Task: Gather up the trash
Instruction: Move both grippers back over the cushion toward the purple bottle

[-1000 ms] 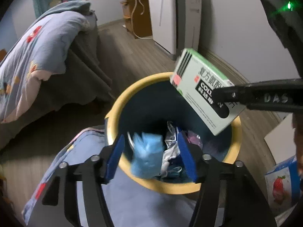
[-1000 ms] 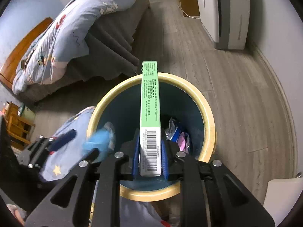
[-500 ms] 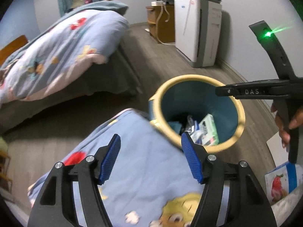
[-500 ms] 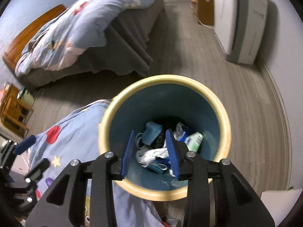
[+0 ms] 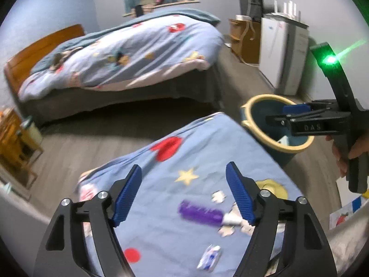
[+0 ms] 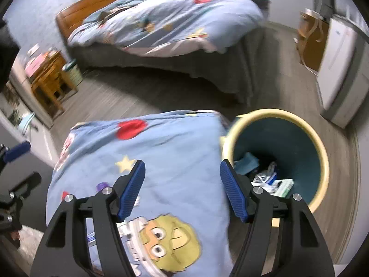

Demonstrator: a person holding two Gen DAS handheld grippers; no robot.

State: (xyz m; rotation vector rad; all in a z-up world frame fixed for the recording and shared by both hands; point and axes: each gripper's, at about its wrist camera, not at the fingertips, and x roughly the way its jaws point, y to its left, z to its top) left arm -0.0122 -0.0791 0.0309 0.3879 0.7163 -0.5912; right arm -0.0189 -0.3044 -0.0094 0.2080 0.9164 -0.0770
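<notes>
Both grippers, left [image 5: 183, 192] and right [image 6: 182, 189], have swung from the bin [image 6: 322, 152] over the blanket [image 6: 161, 147], jaws apart, empty.

Dim, bluish indoor light with motion blur in both fisheye views.

A green LED [image 5: 330, 59] flared at the left view's right edge, throwing a streak of glare. Dark vignette ringed both frames and straight lines bowed near the edges. The purple tube [image 5: 201, 213] and floor [image 6: 108, 101] smeared with motion; the bed [image 5: 129, 53] looked soft, casting a dark shadow beneath.
</notes>
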